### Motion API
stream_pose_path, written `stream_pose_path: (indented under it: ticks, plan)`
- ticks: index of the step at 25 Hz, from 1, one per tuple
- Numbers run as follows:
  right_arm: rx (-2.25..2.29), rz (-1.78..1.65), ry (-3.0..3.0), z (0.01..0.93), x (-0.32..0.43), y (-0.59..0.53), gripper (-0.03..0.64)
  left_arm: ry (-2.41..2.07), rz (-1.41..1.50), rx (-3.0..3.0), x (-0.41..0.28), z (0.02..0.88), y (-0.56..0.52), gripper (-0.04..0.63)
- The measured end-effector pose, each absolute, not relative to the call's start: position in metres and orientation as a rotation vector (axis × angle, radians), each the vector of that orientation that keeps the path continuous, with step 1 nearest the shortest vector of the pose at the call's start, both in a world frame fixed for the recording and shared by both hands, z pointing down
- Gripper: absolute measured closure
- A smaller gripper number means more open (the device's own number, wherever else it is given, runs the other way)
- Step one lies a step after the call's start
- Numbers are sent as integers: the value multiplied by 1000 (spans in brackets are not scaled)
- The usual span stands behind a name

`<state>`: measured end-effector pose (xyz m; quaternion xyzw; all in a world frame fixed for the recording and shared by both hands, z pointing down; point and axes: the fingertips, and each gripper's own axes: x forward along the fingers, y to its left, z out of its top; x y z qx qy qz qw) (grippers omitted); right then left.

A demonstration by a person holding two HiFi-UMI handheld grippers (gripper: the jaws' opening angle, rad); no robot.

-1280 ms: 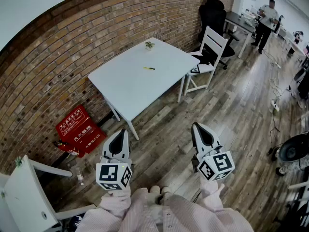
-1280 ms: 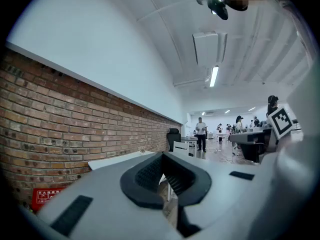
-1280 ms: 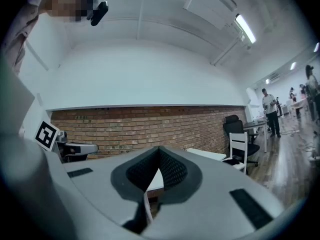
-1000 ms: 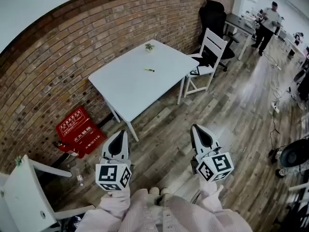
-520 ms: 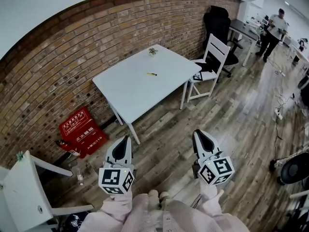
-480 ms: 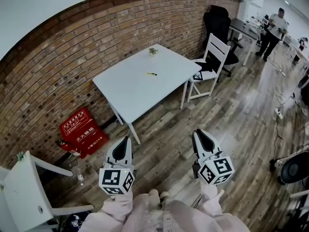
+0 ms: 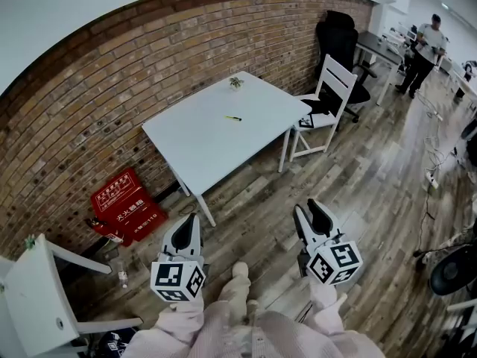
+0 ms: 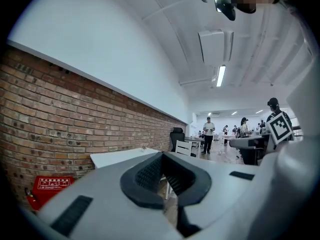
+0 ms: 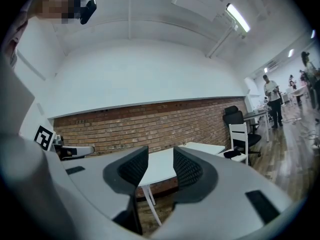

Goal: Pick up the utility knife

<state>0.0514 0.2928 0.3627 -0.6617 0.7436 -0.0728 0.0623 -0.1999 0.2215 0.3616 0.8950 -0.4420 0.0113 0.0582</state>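
The utility knife (image 7: 233, 118), small, yellow and black, lies on the white table (image 7: 201, 144) by the brick wall, far ahead of both grippers. My left gripper (image 7: 193, 219) hangs low over the wood floor at the left, its jaws shut on nothing. My right gripper (image 7: 311, 209) is held at the right, its jaws opening with nothing between them. The right gripper view shows the table (image 9: 205, 147) beyond the parted right gripper (image 9: 161, 158). Past the closed left gripper (image 8: 161, 157), the left gripper view shows the table (image 8: 115, 157).
A small plant (image 7: 236, 82) stands at the table's far edge. A white chair (image 7: 328, 84) and a black office chair (image 7: 339, 32) are right of the table. Red boxes (image 7: 123, 203) lie by the wall. Another white chair (image 7: 33, 293) is at lower left. A person (image 7: 421, 43) stands far right.
The right gripper's jaws have parted; they were shut before. The table sits slightly lower in the head view, and a foot has stepped forward between the grippers.
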Motion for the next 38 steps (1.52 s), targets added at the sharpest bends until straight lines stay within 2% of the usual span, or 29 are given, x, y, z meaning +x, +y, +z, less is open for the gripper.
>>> stream_pose_path:
  ticks: [3, 38]
  plan:
    - [-1991, -224, 2257, 364, 56, 280, 462, -1346, 28, 2701, -195, 363, 210, 603]
    - [-1951, -324, 2346, 397, 107, 22, 463, -1288, 36, 2592, -128, 403, -36, 603]
